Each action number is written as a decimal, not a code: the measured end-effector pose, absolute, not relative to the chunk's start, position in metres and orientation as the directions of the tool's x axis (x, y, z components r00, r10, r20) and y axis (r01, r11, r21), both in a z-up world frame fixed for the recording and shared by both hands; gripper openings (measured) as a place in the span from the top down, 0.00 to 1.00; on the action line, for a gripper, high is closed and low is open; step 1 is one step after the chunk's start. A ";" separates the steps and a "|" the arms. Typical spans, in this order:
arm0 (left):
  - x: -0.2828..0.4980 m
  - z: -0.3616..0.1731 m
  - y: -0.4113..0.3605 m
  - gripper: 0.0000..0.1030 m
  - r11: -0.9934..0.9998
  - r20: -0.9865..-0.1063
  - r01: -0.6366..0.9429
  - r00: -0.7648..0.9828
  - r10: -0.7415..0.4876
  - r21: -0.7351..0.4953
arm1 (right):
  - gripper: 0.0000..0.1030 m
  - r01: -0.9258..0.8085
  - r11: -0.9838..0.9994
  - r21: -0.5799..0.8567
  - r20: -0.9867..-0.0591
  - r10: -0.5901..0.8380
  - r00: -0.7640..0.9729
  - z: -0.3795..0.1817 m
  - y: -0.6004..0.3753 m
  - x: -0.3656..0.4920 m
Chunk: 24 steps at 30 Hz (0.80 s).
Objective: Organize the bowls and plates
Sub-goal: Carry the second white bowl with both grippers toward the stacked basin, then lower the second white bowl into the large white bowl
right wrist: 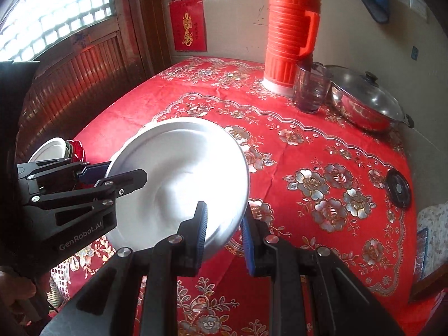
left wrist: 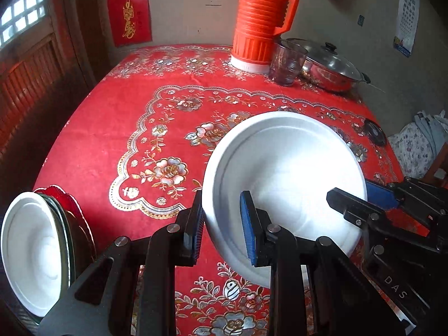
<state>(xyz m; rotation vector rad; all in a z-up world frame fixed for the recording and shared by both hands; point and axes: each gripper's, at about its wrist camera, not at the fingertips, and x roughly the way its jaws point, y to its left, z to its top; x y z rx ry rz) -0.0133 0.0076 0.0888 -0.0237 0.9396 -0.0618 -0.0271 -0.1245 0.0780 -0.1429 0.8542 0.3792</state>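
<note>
A large white plate [left wrist: 285,173] [right wrist: 184,173] is held tilted above the red tablecloth, between both grippers. My left gripper [left wrist: 222,224] [right wrist: 112,175] straddles its left rim, one finger inside and one outside. My right gripper [right wrist: 224,232] [left wrist: 364,196] straddles its right rim the same way. Whether the pads press the rim is not clear. At the table's left edge a stack [left wrist: 42,249] [right wrist: 57,147] leans: a white plate in front, a glass plate and a red dish behind.
At the back of the table [left wrist: 112,112] stand an orange thermos [left wrist: 260,22], a clear glass cup [left wrist: 287,63] and a lidded steel pot [left wrist: 330,70]. A small dark round object [left wrist: 373,133] lies near the right edge. A wooden slatted wall runs along the left.
</note>
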 end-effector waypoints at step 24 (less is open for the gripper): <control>-0.058 0.118 0.133 0.76 0.986 -0.769 -0.141 0.639 0.020 -0.092 | 0.77 -0.572 0.818 -0.052 -0.734 0.358 0.578 0.108 -0.005 -0.038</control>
